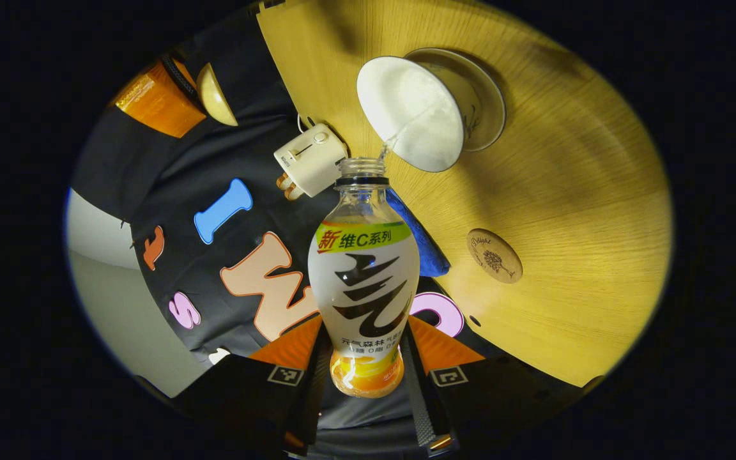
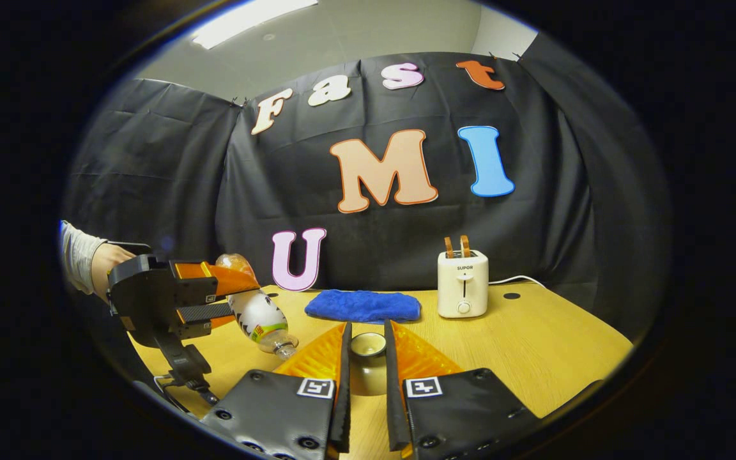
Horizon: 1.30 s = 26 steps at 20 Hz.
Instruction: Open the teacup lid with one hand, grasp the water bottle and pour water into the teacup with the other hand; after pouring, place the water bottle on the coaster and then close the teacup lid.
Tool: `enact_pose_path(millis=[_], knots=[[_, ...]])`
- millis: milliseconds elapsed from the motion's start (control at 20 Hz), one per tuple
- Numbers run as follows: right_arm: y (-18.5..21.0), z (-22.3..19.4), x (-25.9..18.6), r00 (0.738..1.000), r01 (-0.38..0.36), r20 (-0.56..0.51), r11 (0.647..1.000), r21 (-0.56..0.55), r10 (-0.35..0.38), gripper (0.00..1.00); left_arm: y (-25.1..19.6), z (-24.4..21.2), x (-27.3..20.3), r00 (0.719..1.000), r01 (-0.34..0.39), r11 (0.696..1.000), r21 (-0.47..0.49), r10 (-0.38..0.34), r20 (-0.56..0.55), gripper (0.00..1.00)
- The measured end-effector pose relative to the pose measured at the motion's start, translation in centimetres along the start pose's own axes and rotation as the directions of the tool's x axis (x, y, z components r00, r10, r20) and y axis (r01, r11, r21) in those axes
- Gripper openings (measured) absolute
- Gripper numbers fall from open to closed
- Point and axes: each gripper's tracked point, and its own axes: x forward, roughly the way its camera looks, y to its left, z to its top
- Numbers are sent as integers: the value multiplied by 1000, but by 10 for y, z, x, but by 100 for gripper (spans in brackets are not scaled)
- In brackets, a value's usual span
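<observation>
In the left gripper view my left gripper [image 1: 364,358] is shut on the water bottle [image 1: 363,275], which is uncapped and tipped toward the white teacup [image 1: 409,112]. A thin stream of water [image 1: 388,147] runs from the bottle's mouth into the open cup, which sits on its saucer [image 1: 486,105]. The round wooden coaster [image 1: 494,255] lies bare to the right of the bottle. In the right gripper view my right gripper [image 2: 367,331] is shut on the teacup lid [image 2: 368,350], held above the table. The left gripper [image 2: 173,300] with the tilted bottle [image 2: 258,316] shows at the left.
A white toaster [image 2: 463,284] with two slices in it stands at the back of the wooden table [image 2: 534,345]. A folded blue cloth [image 2: 363,305] lies beside it. A person's hand [image 2: 103,262] holds the left gripper.
</observation>
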Motion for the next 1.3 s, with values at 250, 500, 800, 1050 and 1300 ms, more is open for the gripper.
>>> enact_pose_path(millis=[250, 500, 800, 1050, 1300], knots=[[1, 1, -1, 1000, -1, 0, 1000, -3, 1, 27, -1, 0, 1, 1000, -5, 1000, -5, 5, -1, 57], [2, 0, 0, 1000, -3, -3, 1000, -4, 3, 27, -5, 2, 1, 1000, 29, 999, -42, -28, 13, 57], [1, -2, 1, 1000, -2, -6, 1000, -5, 2, 27, -35, 6, 13, 987, 157, 962, -225, -145, 68, 56], [3, -5, 2, 1000, -4, -13, 1000, -6, 4, 27, -61, 22, 9, 976, 215, 912, -350, -187, 113, 56], [2, -5, 2, 1000, -2, -12, 1000, -2, 2, 27, -69, 28, 11, 969, 247, 785, -569, -187, 162, 56]])
